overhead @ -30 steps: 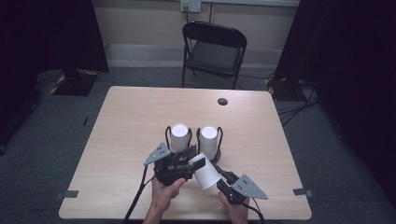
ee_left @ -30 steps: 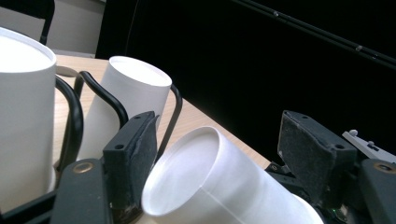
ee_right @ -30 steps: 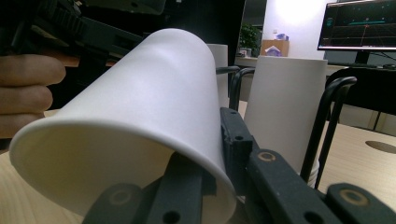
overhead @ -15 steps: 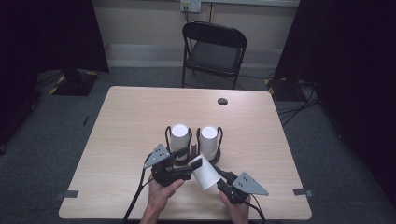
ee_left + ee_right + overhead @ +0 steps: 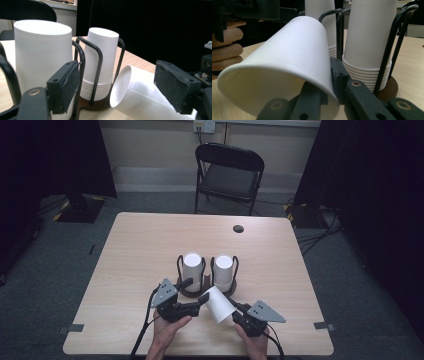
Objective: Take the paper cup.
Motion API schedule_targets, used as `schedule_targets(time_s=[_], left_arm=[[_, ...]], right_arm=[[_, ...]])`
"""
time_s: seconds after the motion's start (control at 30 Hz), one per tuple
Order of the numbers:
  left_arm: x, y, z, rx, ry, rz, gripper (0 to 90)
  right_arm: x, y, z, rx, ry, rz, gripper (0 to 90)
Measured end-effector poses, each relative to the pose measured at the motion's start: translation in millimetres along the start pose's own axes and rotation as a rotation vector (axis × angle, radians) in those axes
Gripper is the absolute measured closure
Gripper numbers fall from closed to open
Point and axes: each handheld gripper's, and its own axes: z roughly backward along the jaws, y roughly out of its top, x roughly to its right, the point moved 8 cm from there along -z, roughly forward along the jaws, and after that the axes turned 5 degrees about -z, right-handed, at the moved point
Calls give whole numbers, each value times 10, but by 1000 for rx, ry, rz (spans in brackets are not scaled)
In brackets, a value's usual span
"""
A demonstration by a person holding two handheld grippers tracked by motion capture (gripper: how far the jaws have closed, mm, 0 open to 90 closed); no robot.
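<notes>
Cup (image 5: 219, 304) lies tipped at the bottom middle of the high view, clamped at its rim by your right tool (image 5: 239, 311). Your left tool (image 5: 202, 301) has just opened, its jaws apart. It looks light and crushable, so squeeze softly.

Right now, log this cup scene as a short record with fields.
Held item: loose paper cup, lying tilted, rim pinched by the right tool.
Left tool: jaws have just been opening; cup base sits between them, pads apart from it.
Holder: black wire cup rack on a round brown base.
Stock: two upside-down cup stacks, left stack, right stack.
Surface: wooden table.
Background: folding chair.
</notes>
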Motion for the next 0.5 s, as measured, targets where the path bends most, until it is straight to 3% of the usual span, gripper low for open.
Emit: schedule_targets(time_s=[0.13,0.3,0.4,0.5], left_arm=[[-20,-49,20,-6,2,-16,186],[-73,-79,33,-37,85,-77,196],[-88,-65,51,-30,86,-79,201],[-79,-93,54,-54,84,-123,203]], right_arm=[[26,-18,8,-38,-7,-10,856],[58,-23,13,-64,-12,-25,888],[69,-41,6,-86,-18,-21,891],[68,-39,3,-109,-16,-27,893]])
